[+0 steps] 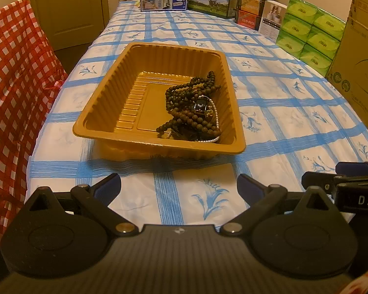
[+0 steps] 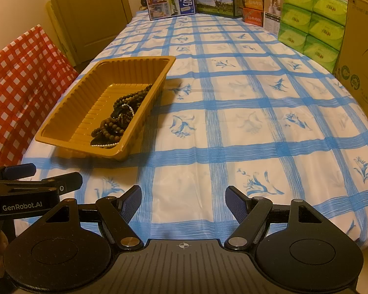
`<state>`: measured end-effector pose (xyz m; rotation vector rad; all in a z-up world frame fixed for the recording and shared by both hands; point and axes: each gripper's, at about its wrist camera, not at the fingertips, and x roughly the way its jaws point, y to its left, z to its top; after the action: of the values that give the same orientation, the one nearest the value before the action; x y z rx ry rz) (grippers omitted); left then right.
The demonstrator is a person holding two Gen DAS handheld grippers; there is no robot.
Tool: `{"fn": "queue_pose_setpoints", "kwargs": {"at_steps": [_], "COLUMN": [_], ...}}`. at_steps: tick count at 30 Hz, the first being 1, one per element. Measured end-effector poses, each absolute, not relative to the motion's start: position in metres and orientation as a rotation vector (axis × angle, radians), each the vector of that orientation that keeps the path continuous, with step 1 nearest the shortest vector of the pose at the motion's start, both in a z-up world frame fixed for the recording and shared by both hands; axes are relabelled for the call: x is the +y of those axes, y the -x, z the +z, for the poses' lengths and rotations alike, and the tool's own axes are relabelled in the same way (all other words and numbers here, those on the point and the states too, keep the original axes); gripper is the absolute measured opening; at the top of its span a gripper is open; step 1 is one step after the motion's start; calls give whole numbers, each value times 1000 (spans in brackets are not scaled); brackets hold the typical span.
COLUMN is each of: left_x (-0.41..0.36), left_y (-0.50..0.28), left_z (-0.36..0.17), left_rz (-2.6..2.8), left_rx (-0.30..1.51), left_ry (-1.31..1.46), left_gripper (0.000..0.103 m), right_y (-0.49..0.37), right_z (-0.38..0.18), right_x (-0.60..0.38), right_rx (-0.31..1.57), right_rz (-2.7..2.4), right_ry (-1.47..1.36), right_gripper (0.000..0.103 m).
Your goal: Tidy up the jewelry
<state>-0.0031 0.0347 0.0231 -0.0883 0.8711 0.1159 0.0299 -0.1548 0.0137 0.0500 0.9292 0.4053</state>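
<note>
Both grippers, left (image 1: 179, 188) and right (image 2: 183, 202), hover with jaws released and empty; beads (image 1: 191, 105) lie gathered in tray (image 1: 105, 93), apparently sorted.

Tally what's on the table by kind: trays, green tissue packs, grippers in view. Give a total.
Brown plastic tray holding the tangled bead jewelry: 1
Green tissue packs, counting visible faces in the stack: 6
Grippers, left gripper and right gripper, both open and empty: 2
Total: 9
</note>
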Motion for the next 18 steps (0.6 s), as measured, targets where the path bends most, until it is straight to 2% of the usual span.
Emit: {"fn": "queue_pose_setpoints", "kwargs": {"at_steps": [18], "left_x": [35], "left_y": [3], "left_z": [23], "left_rz": [115], "left_rx": [870], "left_ry": [89], "left_gripper": [100], "right_y": [-33], "right_z": [14], "right_x": [-154], "right_rx": [931], "right_rz": [403], "right_ry": [-54], "right_gripper": [75]}}
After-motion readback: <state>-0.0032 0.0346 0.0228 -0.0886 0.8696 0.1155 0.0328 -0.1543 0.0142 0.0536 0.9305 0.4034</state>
